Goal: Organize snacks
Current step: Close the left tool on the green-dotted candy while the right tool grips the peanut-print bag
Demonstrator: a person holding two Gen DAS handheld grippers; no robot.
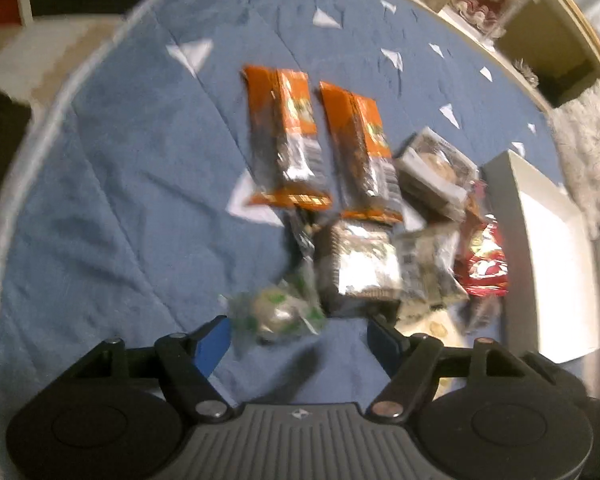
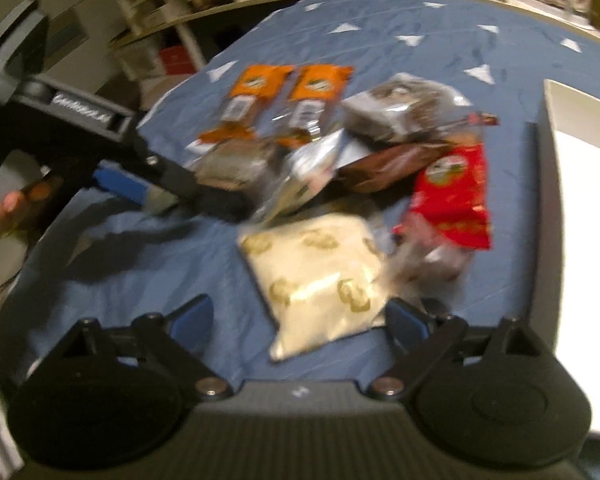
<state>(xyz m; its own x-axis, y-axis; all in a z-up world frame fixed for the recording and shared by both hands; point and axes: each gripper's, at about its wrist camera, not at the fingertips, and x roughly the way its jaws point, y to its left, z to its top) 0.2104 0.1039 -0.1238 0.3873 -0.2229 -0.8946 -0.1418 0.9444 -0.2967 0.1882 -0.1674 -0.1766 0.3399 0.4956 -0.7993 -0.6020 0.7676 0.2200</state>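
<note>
Your left gripper has its jaws apart, with the small green-and-clear wrapped snack sitting between the blue fingers; blur hides whether a pad touches it, so treat it as ungripped. Your right gripper is also spread wide, and the cream pouch lies between its tips, corner near the right finger, pads not pressing. Past those, the loose pile: a silver-and-dark packet touching the green snack's far side, a red bag on the right, a brown pouch and a clear tray pack overlapping one another. Farthest, two orange bars lie side by side on the blue quilt, which looks like the sorted row. The white box sits at the right edge. Risks, my read: close left now and you may snag the silver packet's edge too, dragging the pile. The cream pouch looks slick and puffy, so a corner pinch could squirt out. The soft quilt may bunch under the tips. Both views are smeared; settle before closing.
</note>
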